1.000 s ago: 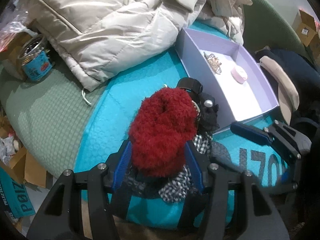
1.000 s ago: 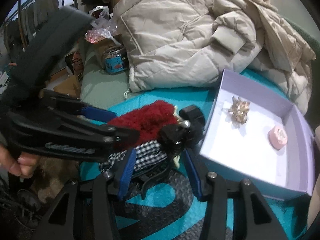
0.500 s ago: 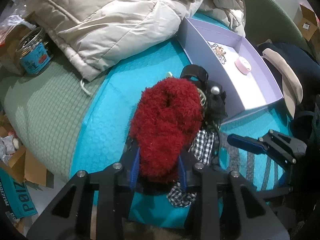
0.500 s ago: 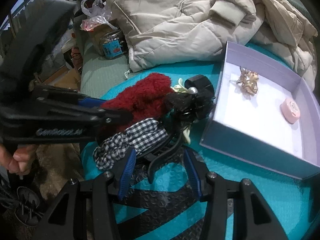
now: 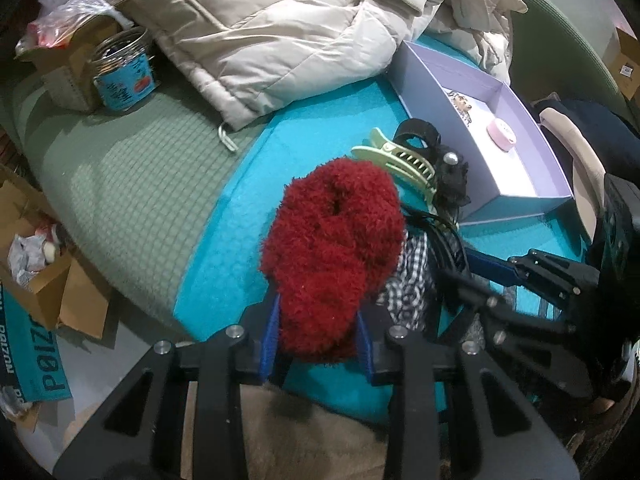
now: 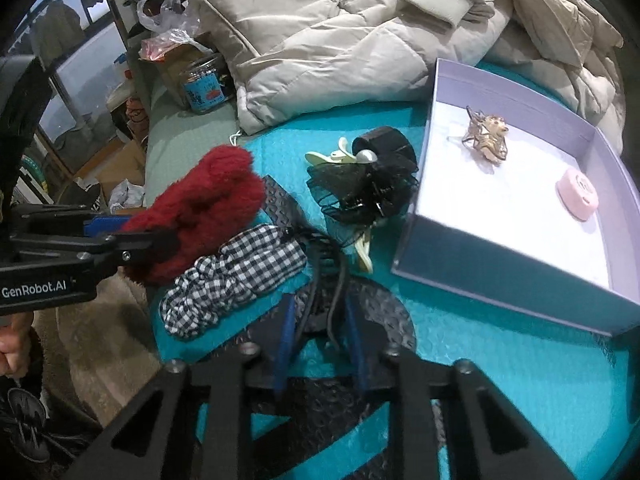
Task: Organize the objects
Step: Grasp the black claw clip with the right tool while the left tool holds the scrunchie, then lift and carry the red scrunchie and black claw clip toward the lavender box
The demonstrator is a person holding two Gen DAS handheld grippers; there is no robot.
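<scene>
Left tongs [image 5: 316, 334] clench the red scrunchie [image 5: 334, 256]; right tongs [image 6: 320, 332] are closing around black cords [image 6: 334, 280]. The box [image 6: 516, 276] lies right of both, nearer the right tongs.

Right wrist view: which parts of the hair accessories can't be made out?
- Green claw clip: mostly hidden under the black mesh bow.
- Black item between the right gripper blue pads: thin dark loops only; its type is unclear. The jaws are closing.
- Red fluffy scrunchie: near end hidden behind the left gripper.
</scene>
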